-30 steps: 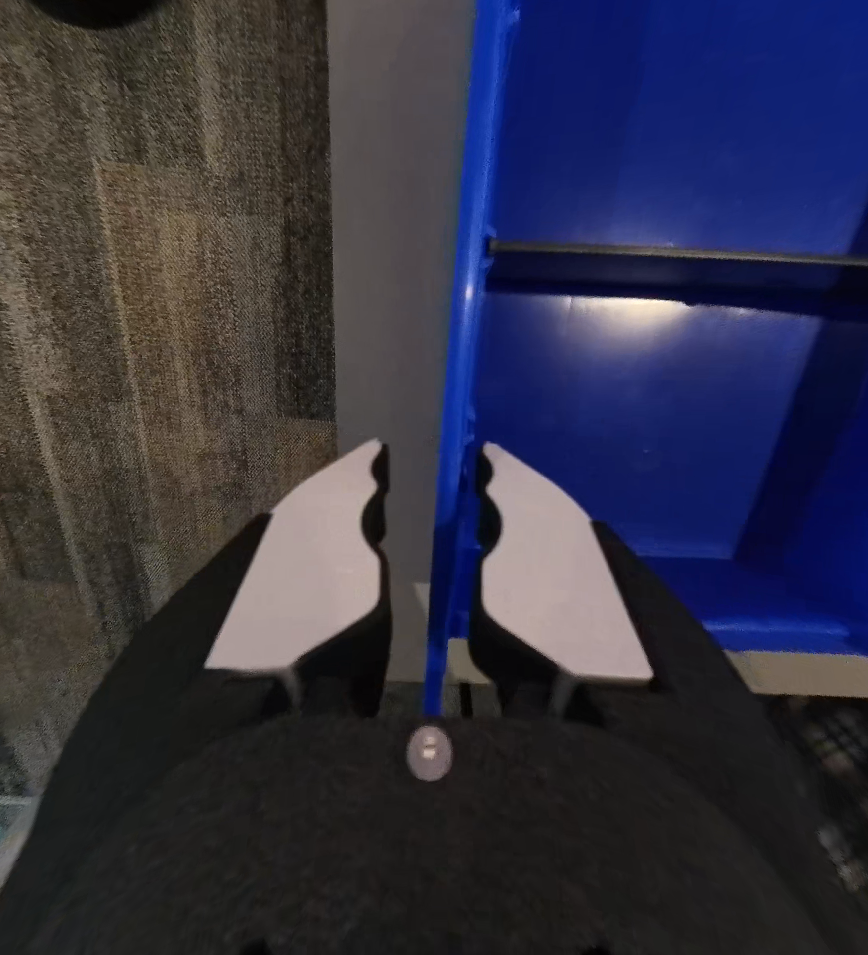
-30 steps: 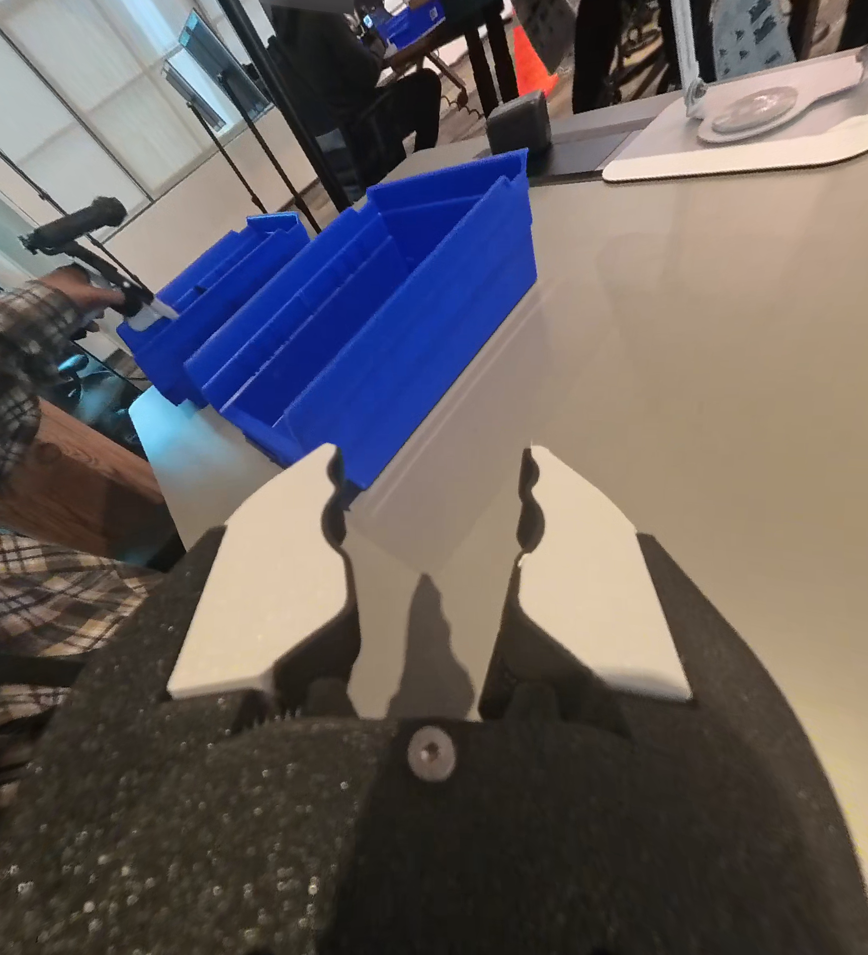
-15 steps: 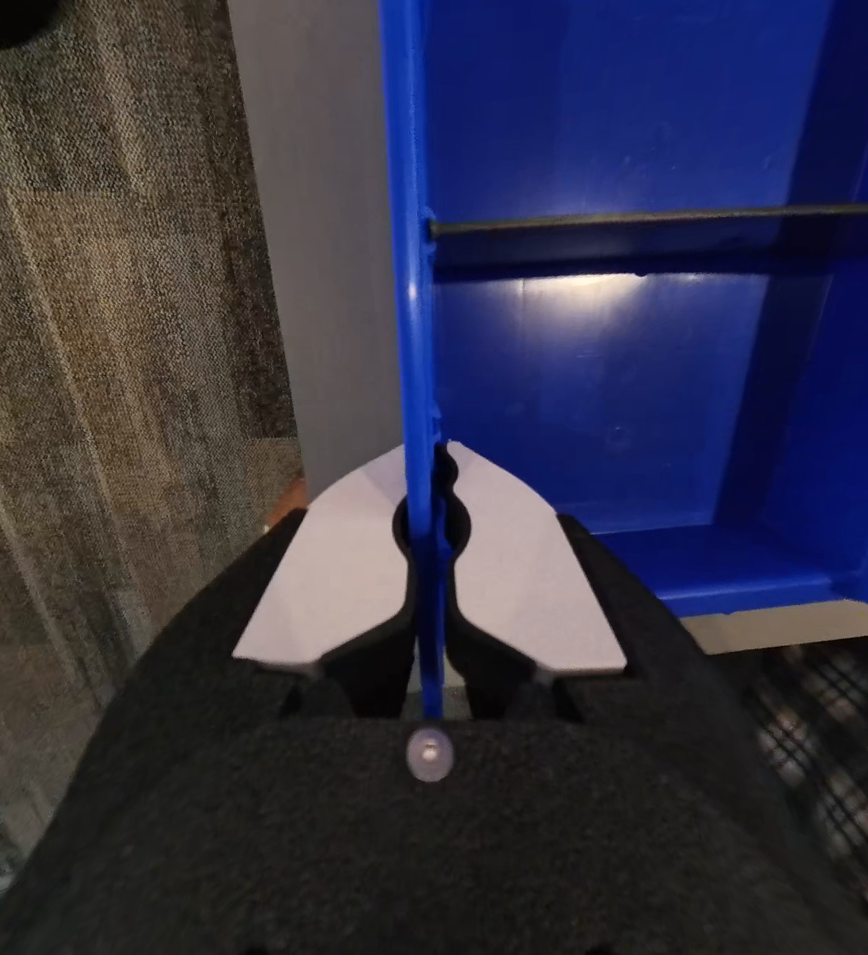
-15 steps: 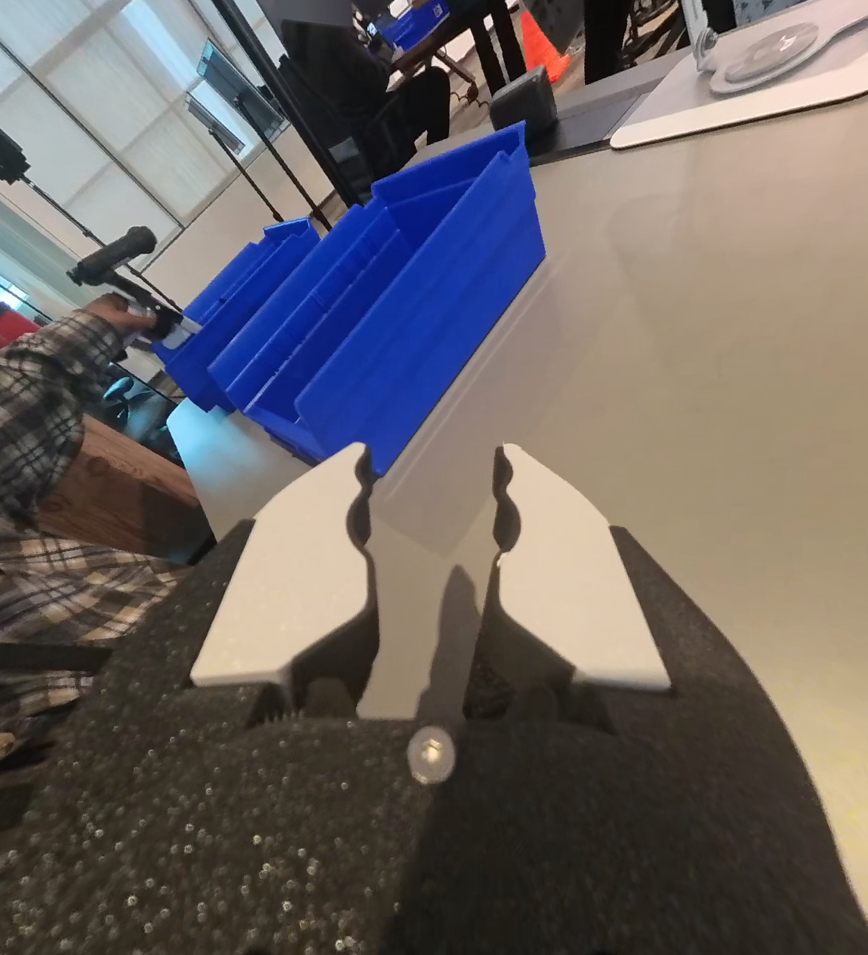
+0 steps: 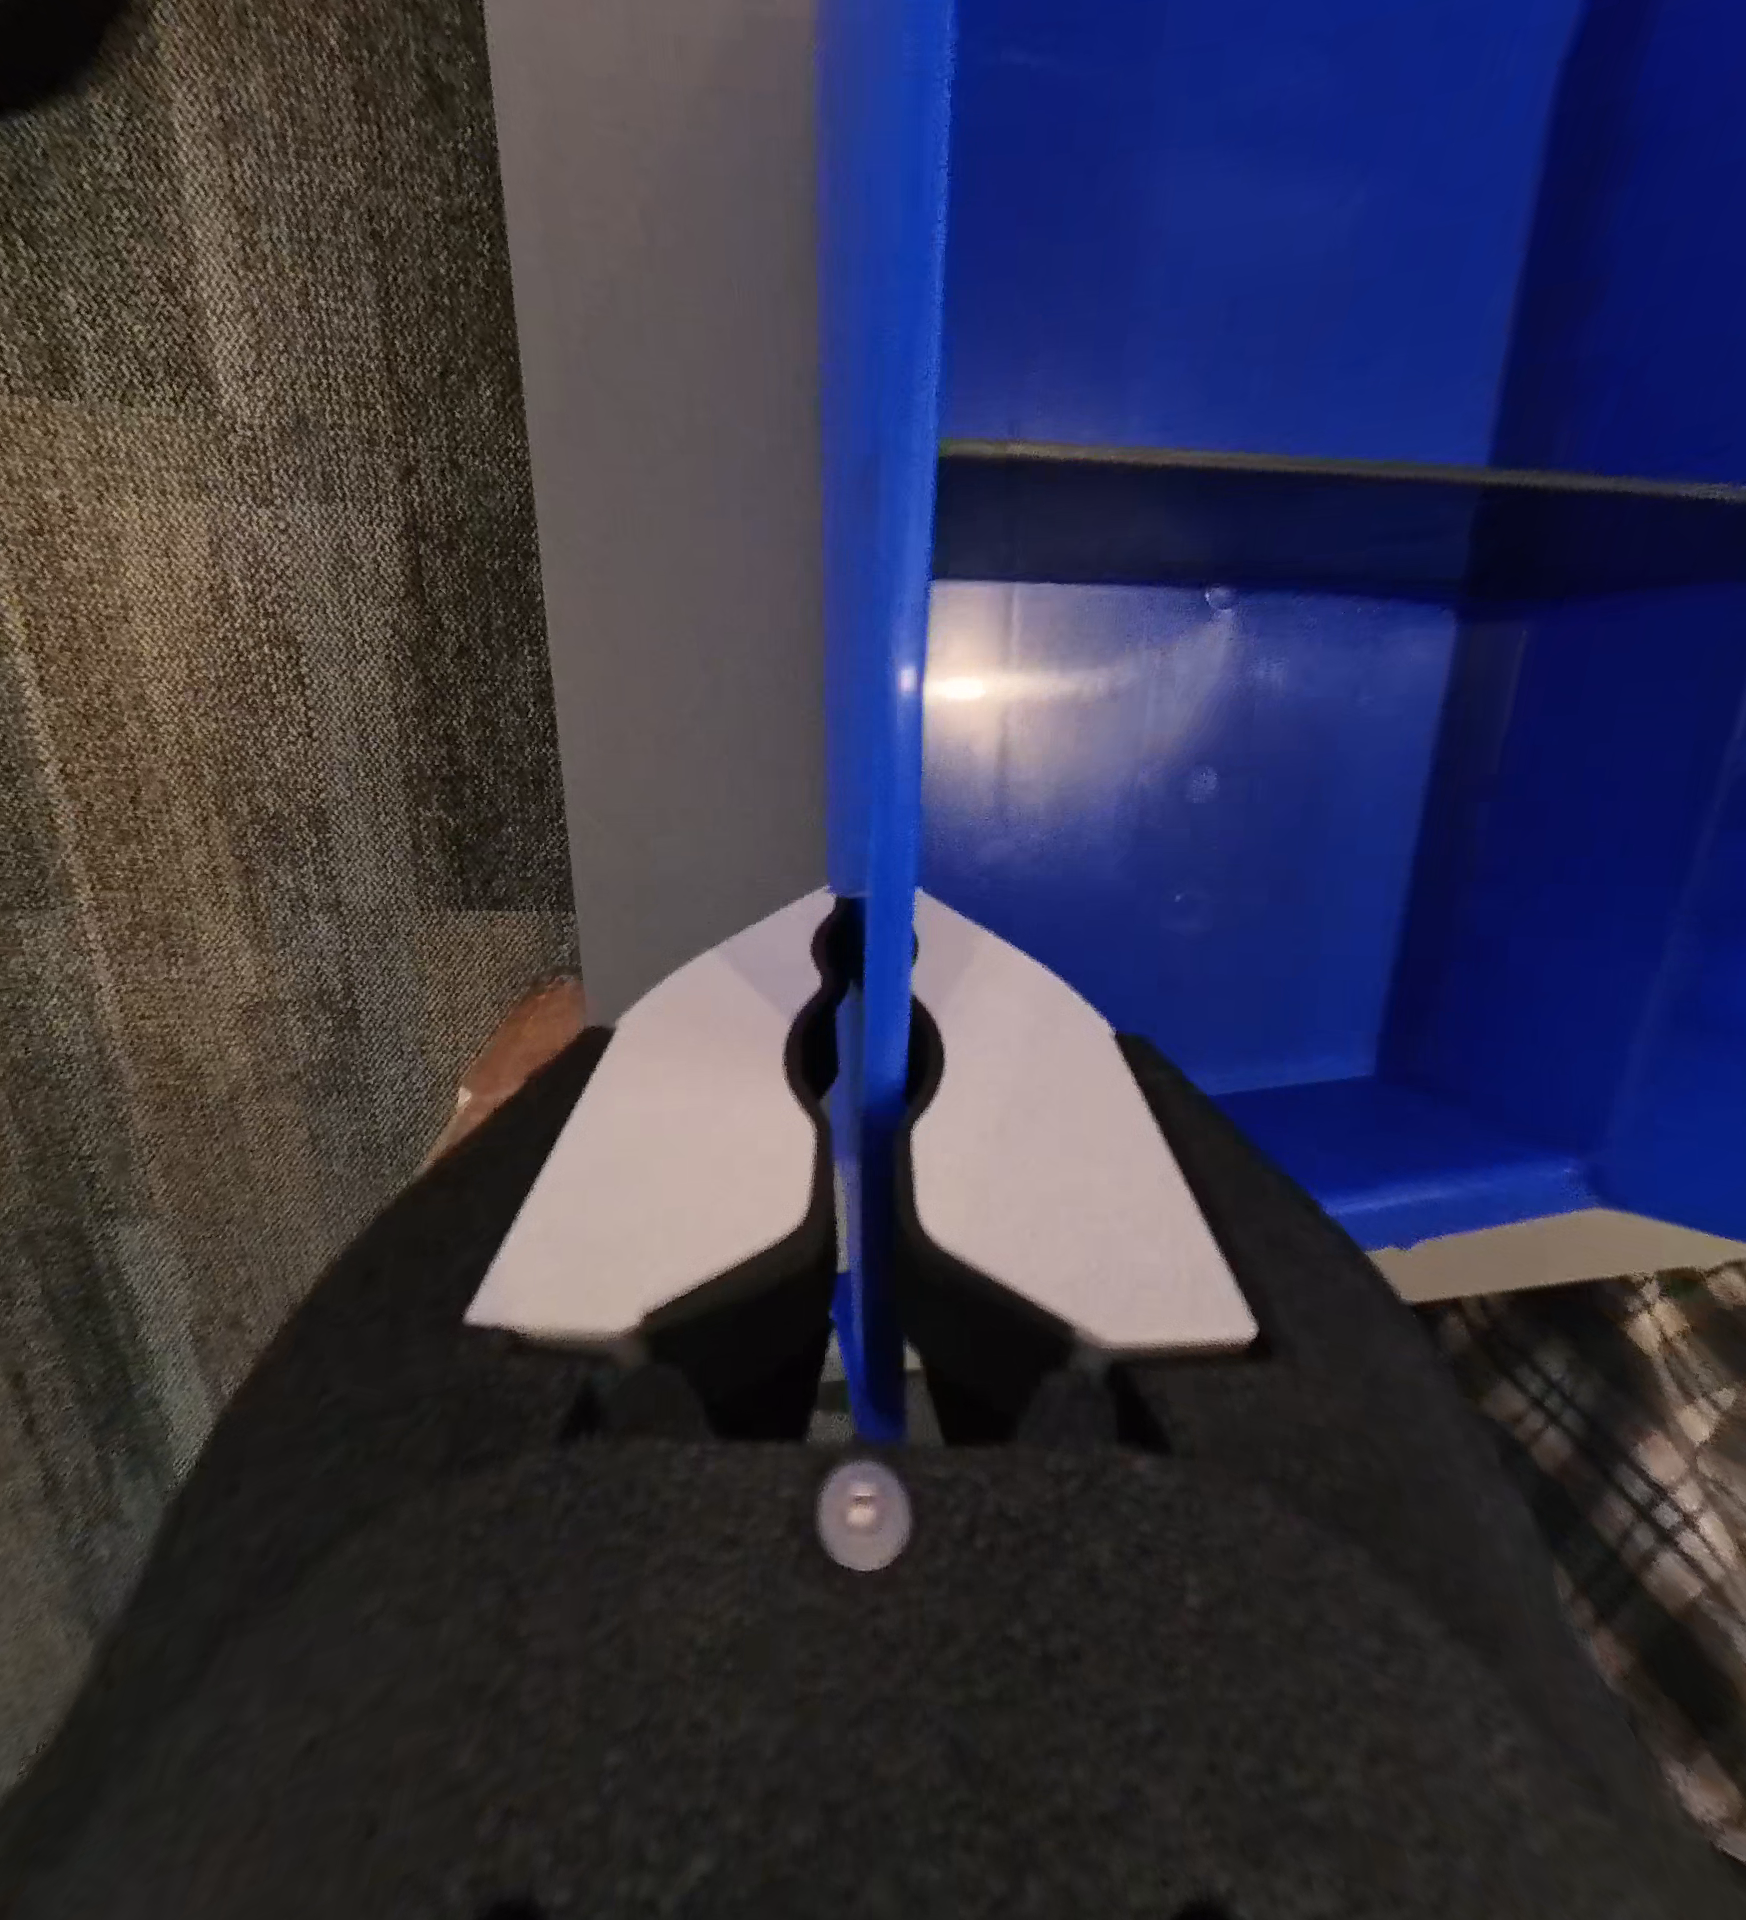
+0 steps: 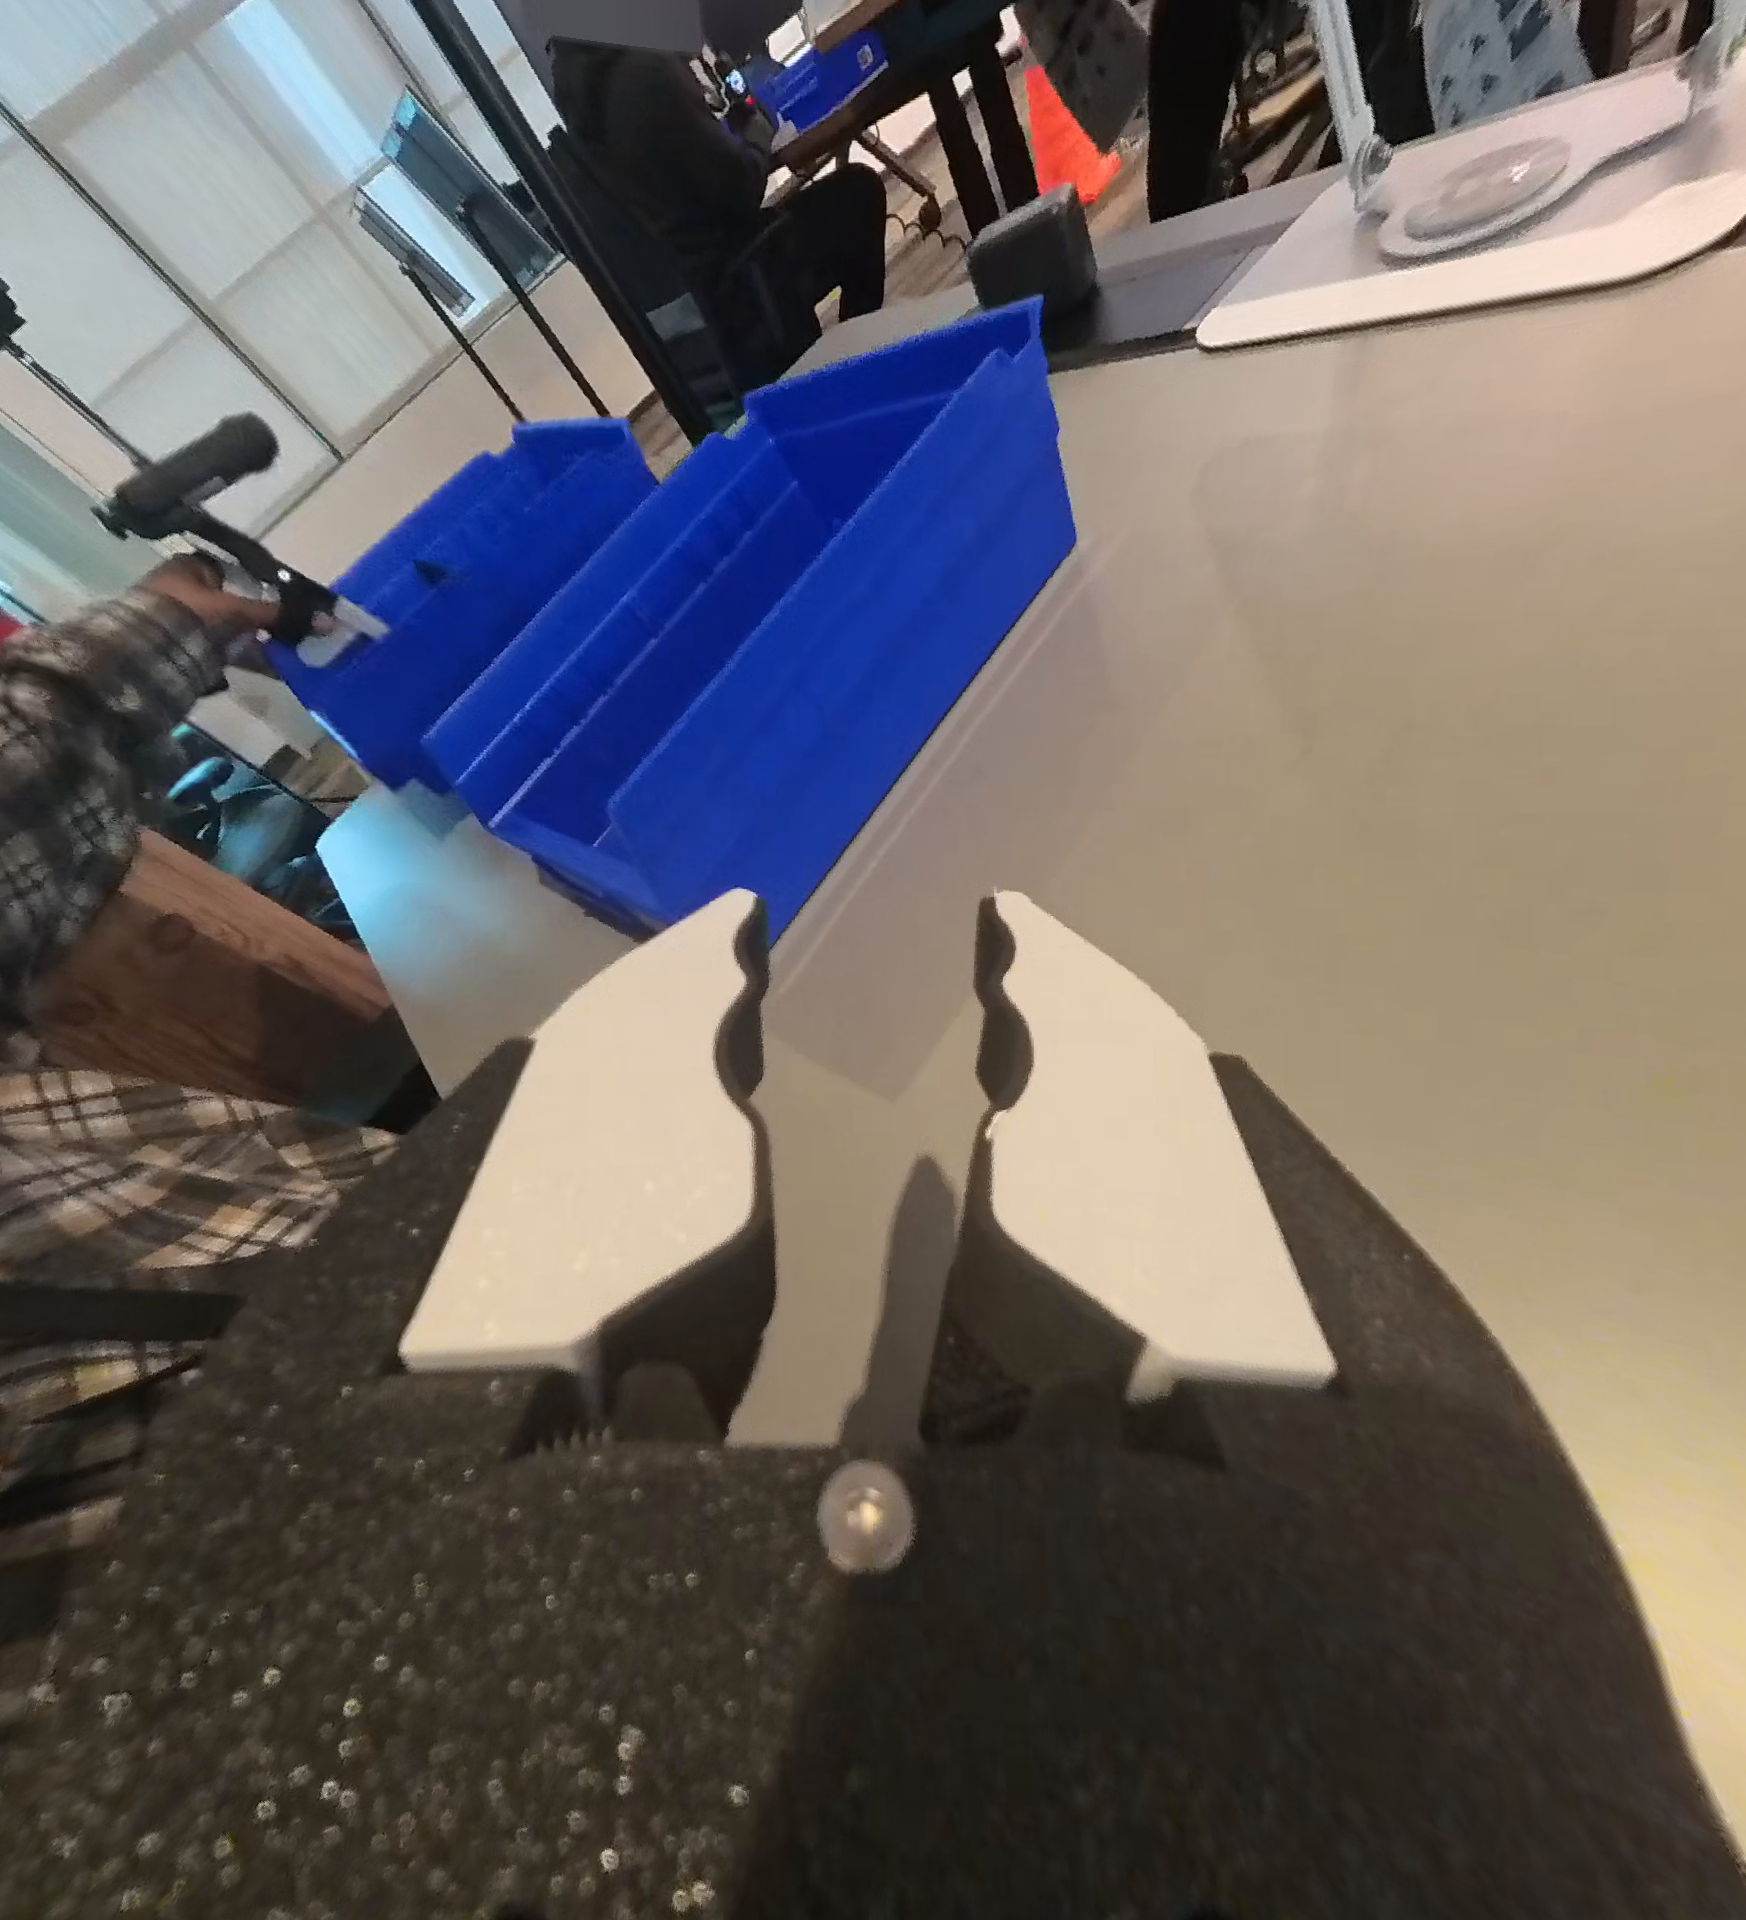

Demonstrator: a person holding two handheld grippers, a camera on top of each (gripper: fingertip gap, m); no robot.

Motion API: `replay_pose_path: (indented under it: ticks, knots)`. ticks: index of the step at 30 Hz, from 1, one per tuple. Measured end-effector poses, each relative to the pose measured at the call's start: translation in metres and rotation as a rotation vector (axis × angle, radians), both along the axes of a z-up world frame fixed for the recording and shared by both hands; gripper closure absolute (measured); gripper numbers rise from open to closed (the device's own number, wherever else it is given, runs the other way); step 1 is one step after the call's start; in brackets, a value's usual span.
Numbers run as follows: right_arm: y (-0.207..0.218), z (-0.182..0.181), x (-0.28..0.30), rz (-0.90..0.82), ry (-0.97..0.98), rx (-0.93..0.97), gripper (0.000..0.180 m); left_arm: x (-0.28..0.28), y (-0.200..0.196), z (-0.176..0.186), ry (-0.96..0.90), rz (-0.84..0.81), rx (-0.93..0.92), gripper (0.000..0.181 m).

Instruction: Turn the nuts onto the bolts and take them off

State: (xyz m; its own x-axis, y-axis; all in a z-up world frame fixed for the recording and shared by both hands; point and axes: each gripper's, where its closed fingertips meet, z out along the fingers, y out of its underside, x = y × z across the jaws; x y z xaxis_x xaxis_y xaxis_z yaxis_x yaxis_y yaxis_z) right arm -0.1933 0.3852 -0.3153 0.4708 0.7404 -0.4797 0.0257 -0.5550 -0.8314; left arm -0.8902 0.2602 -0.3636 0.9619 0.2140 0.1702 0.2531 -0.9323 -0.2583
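My left gripper point(image 5: 874, 925) is shut on the thin side wall point(image 5: 879, 520) of a blue bin. The compartment in front of it point(image 5: 1212, 810) holds nothing I can see; a black divider point(image 5: 1368, 488) crosses the bin behind it. In the right wrist view this far bin point(image 6: 474, 561) sits at the table's left edge with the left gripper point(image 6: 339, 634) on its wall. My right gripper point(image 6: 874, 914) is open and empty above the grey table point(image 6: 1420, 831), just right of a nearer blue bin point(image 6: 848, 644). No nuts or bolts show.
A plaid sleeve point(image 6: 27, 790) reaches to the left gripper. A white pad with a stand point(image 6: 1471, 218) and a black block point(image 6: 1030, 249) lie at the table's far side. Carpet floor point(image 5: 173, 727) lies left of the table edge. A person point(image 6: 682, 156) sits far behind. Across from one pair of fingers to the other is roughly 70 centimeters.
My left gripper closed on the bin's side wall and stays shut on it. The far bin has come apart from the nearer bin. My right gripper's fingers have narrowed and it has drawn back.
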Motion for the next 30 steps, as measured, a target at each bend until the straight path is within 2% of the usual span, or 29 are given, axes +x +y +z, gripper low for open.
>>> replay_pose_path:
  ticks: [8,15,21,23,27,30]
  knots:
    - [0.013,0.019,-0.003,-0.019,-0.04,-0.016,0.14,0.034,0.053,0.07,-0.031,-0.014,0.204,0.176]
    - [0.058,0.086,-0.032,-0.045,-0.06,0.043,0.108,0.115,0.128,0.13,-0.022,-0.176,0.313,0.175]
    - [0.087,0.148,-0.071,0.034,-0.109,0.032,0.105,0.211,0.189,0.153,-0.05,-0.368,0.365,0.175]
    - [0.092,0.169,-0.079,0.087,-0.183,0.11,0.109,0.242,0.203,0.156,-0.049,-0.437,0.379,0.176]
    - [0.12,0.205,-0.066,0.045,-0.441,0.297,0.115,0.293,0.22,0.159,-0.041,-0.557,0.385,0.175]
    - [0.14,0.23,-0.057,0.006,-0.595,0.349,0.115,0.328,0.225,0.159,-0.022,-0.637,0.376,0.176]
